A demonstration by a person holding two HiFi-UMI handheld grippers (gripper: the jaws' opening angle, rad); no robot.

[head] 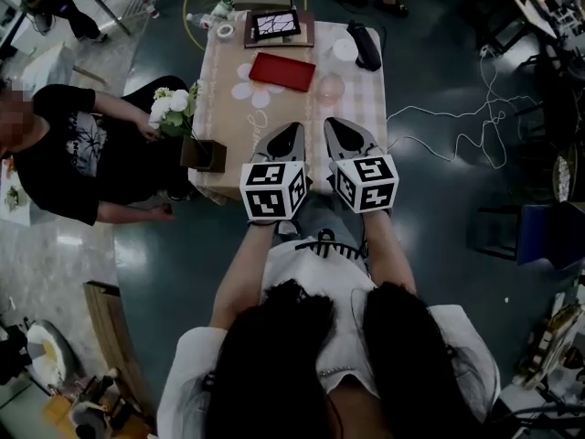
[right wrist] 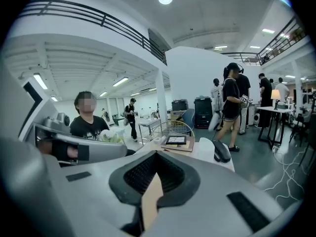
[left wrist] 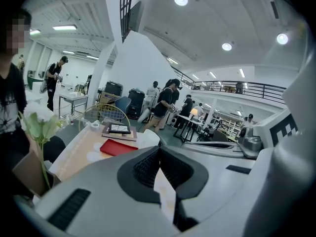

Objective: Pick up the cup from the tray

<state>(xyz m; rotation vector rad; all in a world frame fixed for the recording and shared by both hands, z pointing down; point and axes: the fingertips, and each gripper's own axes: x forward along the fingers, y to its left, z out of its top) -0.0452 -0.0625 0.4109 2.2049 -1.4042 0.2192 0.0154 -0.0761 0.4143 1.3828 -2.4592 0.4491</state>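
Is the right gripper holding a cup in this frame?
No, the right gripper is shut tip to tip, with nothing between its jaws.

Left gripper (head: pixel 297 129), right gripper (head: pixel 332 123): grey shells, black ribbed pads (left wrist: pixel 146 168), cubes (head: pixel 272 190) bearing black-and-white square markers. Wearer: white top (head: pixel 320 268), long dark hair (head: pixel 274 364).

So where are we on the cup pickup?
Done: nothing I can confirm. The red tray looks bare, and a translucent cup stands on the table just right of it.
In hand: nothing. The left gripper and right gripper are both shut and empty, over the table's near edge.
Left: if that cup is the target, it is not yet gripped or lifted.
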